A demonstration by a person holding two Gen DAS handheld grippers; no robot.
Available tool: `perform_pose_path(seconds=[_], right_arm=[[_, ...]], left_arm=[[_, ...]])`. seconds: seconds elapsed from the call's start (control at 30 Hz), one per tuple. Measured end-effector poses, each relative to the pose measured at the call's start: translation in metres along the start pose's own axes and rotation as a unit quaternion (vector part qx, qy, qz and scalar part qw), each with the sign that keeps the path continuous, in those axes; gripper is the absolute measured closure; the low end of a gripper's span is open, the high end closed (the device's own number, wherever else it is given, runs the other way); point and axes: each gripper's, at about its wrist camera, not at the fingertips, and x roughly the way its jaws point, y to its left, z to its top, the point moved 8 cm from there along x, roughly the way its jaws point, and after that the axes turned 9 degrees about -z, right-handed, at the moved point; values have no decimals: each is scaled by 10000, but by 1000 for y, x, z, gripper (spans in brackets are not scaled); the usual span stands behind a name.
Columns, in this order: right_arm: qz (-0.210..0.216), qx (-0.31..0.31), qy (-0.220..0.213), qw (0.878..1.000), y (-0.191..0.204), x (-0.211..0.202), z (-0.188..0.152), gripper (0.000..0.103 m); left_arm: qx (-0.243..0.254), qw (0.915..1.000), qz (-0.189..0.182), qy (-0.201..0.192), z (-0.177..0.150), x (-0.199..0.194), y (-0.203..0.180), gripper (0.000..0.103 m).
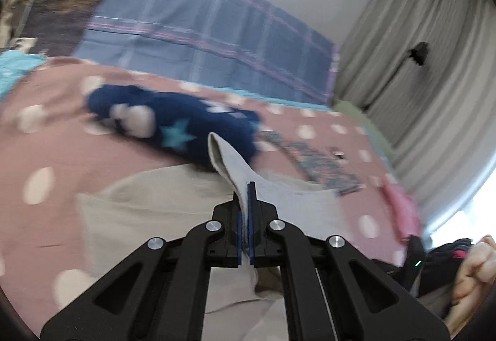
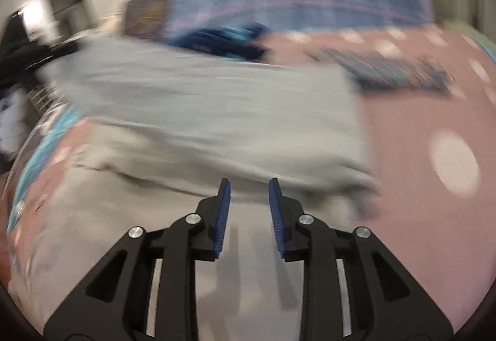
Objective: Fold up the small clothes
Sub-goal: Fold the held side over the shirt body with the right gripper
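A pale grey garment lies on a pink bedspread with white dots. My left gripper is shut on an edge of this garment and holds it lifted, the cloth sticking up between the blue pads. In the right wrist view the same grey garment lies partly folded over itself, blurred by motion. My right gripper is open and empty, just above the garment's near part, with its jaws apart.
A dark blue plush item with a teal star lies beyond the garment. A patterned folded cloth and a pink cloth lie to the right. A blue plaid pillow stands at the bed's head. Curtains hang at the right.
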Motion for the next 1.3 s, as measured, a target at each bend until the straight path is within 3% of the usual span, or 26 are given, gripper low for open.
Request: perform_pose_path(seconds=[0.1, 0.2, 0.37, 0.5, 0.57, 0.63, 0.77, 0.87, 0.93, 1.03, 1.07, 1.1, 1.13, 1.3], right_arm=[[350, 766, 158, 9963, -24, 6, -8, 85], [233, 704, 119, 9972, -23, 5, -8, 85], [77, 302, 42, 9995, -5, 0, -8, 66], [113, 205, 84, 9997, -2, -11, -13, 64], [312, 200, -13, 9993, -2, -24, -8, 63], [425, 209, -240, 9986, -7, -38, 9, 58], [334, 317, -329, 9984, -24, -27, 54, 52], [231, 662, -45, 9975, -43, 15, 85, 52], [271, 786, 100, 9965, -49, 35, 95, 53], [592, 952, 420, 9928, -47, 67, 103, 53], [656, 987, 490, 9917, -44, 77, 106, 54], [664, 967, 528, 9917, -41, 82, 107, 62], [649, 837, 573, 9927, -35, 84, 108, 103], [-466, 38, -534, 9975, -29, 31, 133, 102]], left_arm=[[-214, 9989, 379, 145, -18, -3, 42, 101], [-454, 9962, 655, 341, -40, 3, 82, 101], [-710, 9900, 1088, 546, -66, 14, 132, 101], [-738, 9839, 1533, 550, -74, 4, 150, 90], [-612, 9853, 1537, 431, -70, -4, 143, 89], [-397, 9917, 1192, 284, -65, -9, 119, 86], [103, 9967, 653, 469, -75, 16, 74, 63], [346, 9888, 962, 1084, -114, 61, 75, 62], [790, 9840, 1294, 934, -122, 67, 68, 59], [974, 9792, 1505, 952, -123, 66, 65, 59], [983, 9789, 1518, 950, -122, 65, 65, 59], [974, 9790, 1515, 959, -122, 65, 66, 59], [963, 9794, 1501, 952, -122, 64, 66, 59], [917, 9807, 1453, 931, -121, 68, 66, 58]])
